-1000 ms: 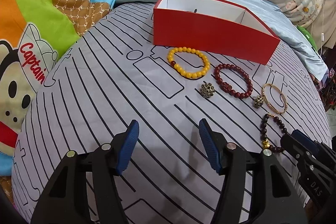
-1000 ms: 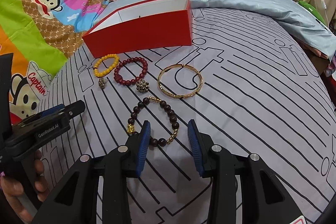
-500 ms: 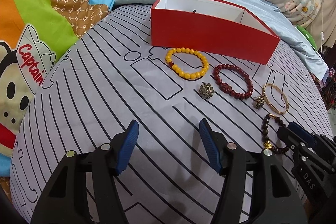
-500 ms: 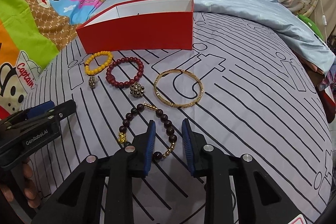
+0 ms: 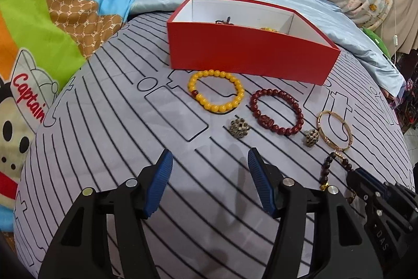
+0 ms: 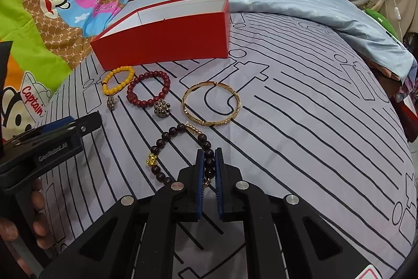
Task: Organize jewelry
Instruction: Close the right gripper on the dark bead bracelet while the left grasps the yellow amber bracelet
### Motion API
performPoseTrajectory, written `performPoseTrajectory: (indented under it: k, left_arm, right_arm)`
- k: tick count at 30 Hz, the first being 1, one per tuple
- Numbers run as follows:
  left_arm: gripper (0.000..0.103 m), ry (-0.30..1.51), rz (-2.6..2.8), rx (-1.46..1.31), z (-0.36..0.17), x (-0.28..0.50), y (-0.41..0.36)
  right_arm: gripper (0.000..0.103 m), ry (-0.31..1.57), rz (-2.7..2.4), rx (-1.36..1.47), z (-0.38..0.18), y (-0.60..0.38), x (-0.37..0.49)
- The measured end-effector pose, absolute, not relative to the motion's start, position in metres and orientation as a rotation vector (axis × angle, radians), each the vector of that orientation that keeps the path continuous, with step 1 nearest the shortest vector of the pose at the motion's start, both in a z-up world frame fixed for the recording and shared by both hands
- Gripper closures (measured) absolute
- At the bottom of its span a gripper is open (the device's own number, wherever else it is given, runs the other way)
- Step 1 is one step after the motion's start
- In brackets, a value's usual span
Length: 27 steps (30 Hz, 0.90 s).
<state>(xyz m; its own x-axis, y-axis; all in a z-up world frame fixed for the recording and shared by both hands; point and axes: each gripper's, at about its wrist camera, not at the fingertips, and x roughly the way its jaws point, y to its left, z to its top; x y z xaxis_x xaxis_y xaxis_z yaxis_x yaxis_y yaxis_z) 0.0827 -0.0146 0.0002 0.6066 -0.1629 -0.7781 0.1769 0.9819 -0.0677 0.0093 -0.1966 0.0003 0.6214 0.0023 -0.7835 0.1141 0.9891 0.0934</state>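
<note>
Two tools low over bedsheet [image 6: 300, 127]: right tool [image 6: 208, 164] pinching dark bracelet [image 6: 180, 148], left tool [image 5: 209, 164] spread.

The box [image 5: 250, 54] is red outside and white inside; the sheet [image 5: 109, 127] beneath it is pale grey with black line patterns, bordered by a light blue cloth [image 6: 300, 1] and a multicoloured cartoon monkey blanket [image 5: 39, 17]. Bracelets: one yellow-beaded [image 5: 216, 90] with a single red bead, one dark red-beaded [image 5: 276, 111], one gold bangle [image 6: 210, 103], one dark brown-beaded [image 6: 180, 153] with gold accents. Both grippers [image 5: 209, 182] [image 6: 208, 169] are black with blue finger pads [image 5: 160, 182].
</note>
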Motion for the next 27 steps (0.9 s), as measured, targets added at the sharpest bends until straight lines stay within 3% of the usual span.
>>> performPoseTrajectory:
  k: [18, 27]
  left_arm:
    - [0.046, 0.897, -0.155, -0.050, -0.002, 0.095, -0.001]
    - [0.046, 0.914, -0.112, -0.069, 0.004, 0.143, 0.011]
  right_arm:
    - [0.095, 0.898, -0.054, 0.182, 0.000, -0.201, 0.005]
    - [0.095, 0.900, -0.049, 0.189, 0.000, -0.199, 0.002]
